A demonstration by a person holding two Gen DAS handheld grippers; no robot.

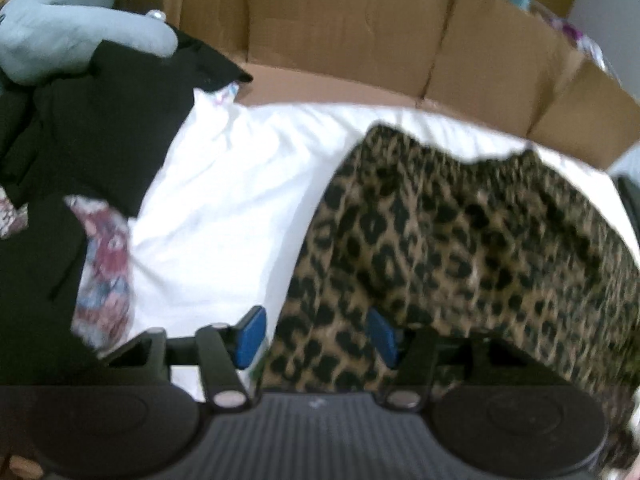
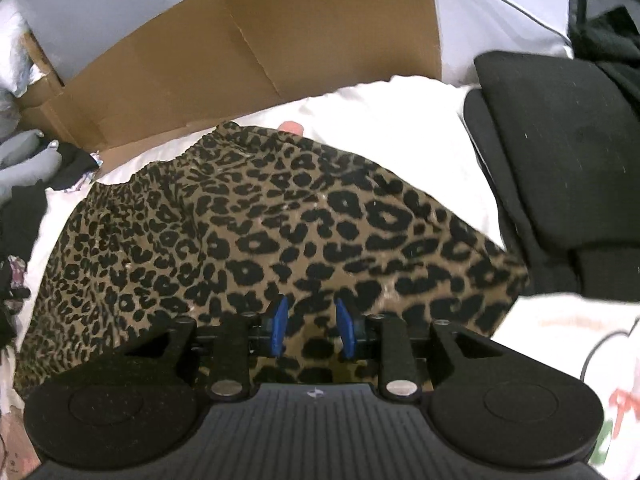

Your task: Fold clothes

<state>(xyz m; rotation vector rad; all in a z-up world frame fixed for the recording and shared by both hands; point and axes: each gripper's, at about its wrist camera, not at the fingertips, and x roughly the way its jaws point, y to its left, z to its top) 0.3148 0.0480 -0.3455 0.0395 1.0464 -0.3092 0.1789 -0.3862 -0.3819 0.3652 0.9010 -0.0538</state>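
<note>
A leopard-print garment (image 1: 460, 248) lies spread on a white sheet (image 1: 224, 208), its gathered waistband toward the far edge. My left gripper (image 1: 316, 336) hovers at the garment's near left edge. Its jaws stand apart, the left pad over the sheet and the right pad half covered by the cloth, and neither presses on it. In the right wrist view the same garment (image 2: 280, 220) fills the middle. My right gripper (image 2: 313, 328) is over its near edge with a narrow gap between the blue pads (image 2: 280, 326) and flat cloth showing through that gap.
Cardboard walls (image 1: 340, 32) stand along the far side of the sheet. A heap of black, grey and patterned clothes (image 1: 92, 120) lies at the left. Folded black items (image 2: 560, 152) are stacked at the right, and a white printed garment (image 2: 580, 344) lies at the near right.
</note>
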